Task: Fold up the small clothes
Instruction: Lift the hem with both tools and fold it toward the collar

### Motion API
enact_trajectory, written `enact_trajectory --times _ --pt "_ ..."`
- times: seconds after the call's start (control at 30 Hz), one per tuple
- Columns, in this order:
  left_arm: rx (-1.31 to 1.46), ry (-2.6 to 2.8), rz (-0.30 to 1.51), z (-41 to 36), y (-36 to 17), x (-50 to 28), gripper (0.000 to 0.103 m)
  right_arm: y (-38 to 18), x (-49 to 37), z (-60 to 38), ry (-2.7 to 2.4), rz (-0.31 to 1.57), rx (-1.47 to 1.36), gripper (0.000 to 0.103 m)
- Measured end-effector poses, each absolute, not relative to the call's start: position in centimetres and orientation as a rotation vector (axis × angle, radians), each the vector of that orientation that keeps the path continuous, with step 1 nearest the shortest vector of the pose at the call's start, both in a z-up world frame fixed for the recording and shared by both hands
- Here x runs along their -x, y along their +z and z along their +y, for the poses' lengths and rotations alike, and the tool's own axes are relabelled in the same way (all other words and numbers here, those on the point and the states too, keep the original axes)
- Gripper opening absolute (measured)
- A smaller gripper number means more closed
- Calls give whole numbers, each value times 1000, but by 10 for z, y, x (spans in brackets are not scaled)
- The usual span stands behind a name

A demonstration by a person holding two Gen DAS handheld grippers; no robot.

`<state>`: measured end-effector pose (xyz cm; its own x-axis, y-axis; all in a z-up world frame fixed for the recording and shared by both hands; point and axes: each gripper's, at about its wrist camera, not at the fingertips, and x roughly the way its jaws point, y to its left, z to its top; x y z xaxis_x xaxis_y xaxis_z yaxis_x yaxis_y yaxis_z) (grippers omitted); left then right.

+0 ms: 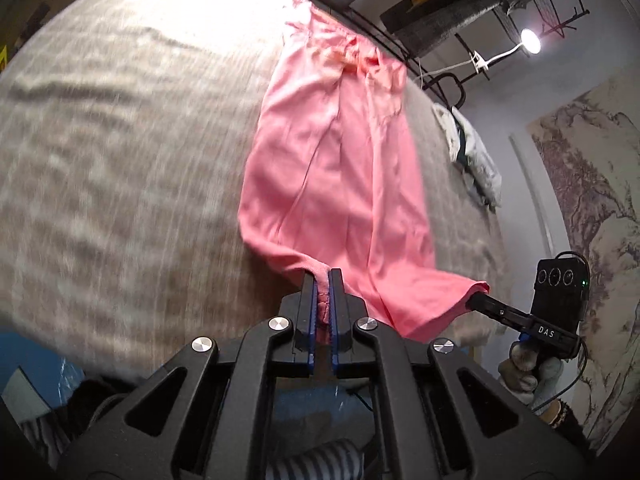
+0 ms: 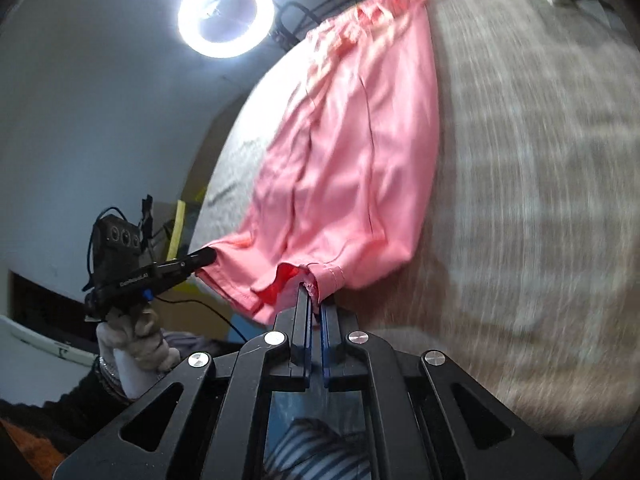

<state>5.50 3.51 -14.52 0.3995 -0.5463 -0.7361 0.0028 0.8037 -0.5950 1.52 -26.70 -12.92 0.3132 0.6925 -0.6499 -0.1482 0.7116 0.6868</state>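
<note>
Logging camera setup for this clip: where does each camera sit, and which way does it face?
Left wrist: on the left gripper, facing down over the pink garment on the beige cloth surface; right gripper and gloved hand show.
Right wrist: on the right gripper, facing the same garment; the left gripper shows.
Shared: garment hem clamped by both grippers.

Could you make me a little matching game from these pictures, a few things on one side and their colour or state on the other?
Things:
1. pink garment
2. left gripper
3. ring light
4. surface cover

States:
A. glowing white
B. beige, woven look
C. shut on a hem corner
D. stretched out, near edge lifted

Pairs: 1-D, 2-C, 3-A, 4-B
</note>
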Motion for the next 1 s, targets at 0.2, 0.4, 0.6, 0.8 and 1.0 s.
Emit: enact_trajectory --times 0.2,0.4,0.6,0.8,1.0 --pt "543 -350 1072 36 -122 -103 2 -109 -64 -275 554 1039 -578 2" --pt "545 -296 1065 35 -126 -160 2 -100 -116 -271 515 992 -547 2" --pt "546 -264 1108 29 -146 -193 2 -120 -147 -266 456 1040 -503 2" --pt "522 -247 1100 25 -152 -213 2 -138 -165 -280 392 1058 -530 2" --pt "498 -233 1097 19 -157 -231 2 -140 -177 -284 365 1043 -526 2"
